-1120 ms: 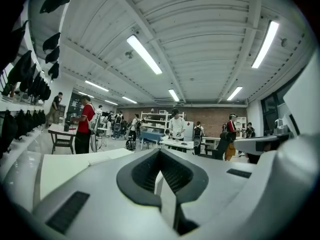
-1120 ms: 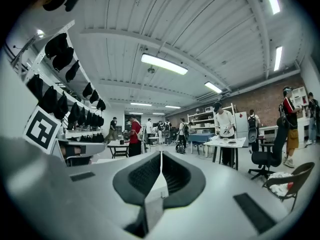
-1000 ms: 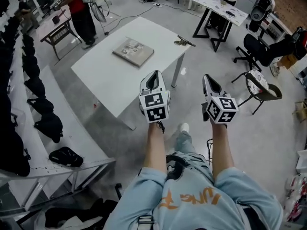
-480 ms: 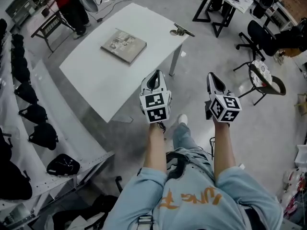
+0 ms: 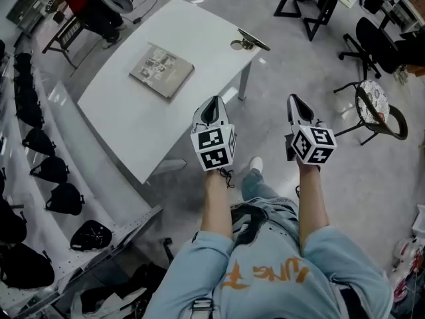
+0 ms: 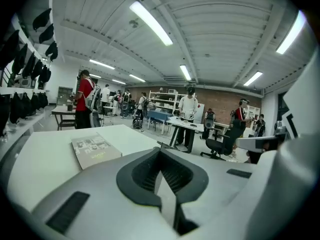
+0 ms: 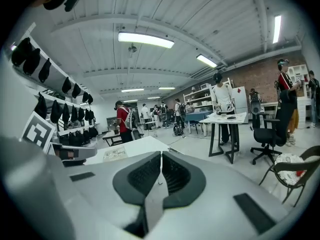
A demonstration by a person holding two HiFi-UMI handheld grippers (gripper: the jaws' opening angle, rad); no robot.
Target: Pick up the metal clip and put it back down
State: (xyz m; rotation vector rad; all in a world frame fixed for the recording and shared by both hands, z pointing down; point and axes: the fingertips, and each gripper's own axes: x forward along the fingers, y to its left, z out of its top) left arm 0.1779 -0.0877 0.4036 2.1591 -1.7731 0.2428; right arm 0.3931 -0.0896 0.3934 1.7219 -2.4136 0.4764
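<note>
Floor, grey and bare, surrounds the white counter (image 5: 126,118) in the head view, where the metal clip (image 5: 249,42) lies at the far corner, well ahead of the left hand-held gripper (image 5: 212,106) and the right hand-held gripper (image 5: 296,105), with a book (image 5: 161,70) ahead-left of both; the counter looms larger than a second ago. Left gripper view: jaws clenched on nothing, the book ahead-left on the counter, people standing in the room beyond. Right gripper view: jaws likewise pressed together and empty, the counter ahead-left.
</note>
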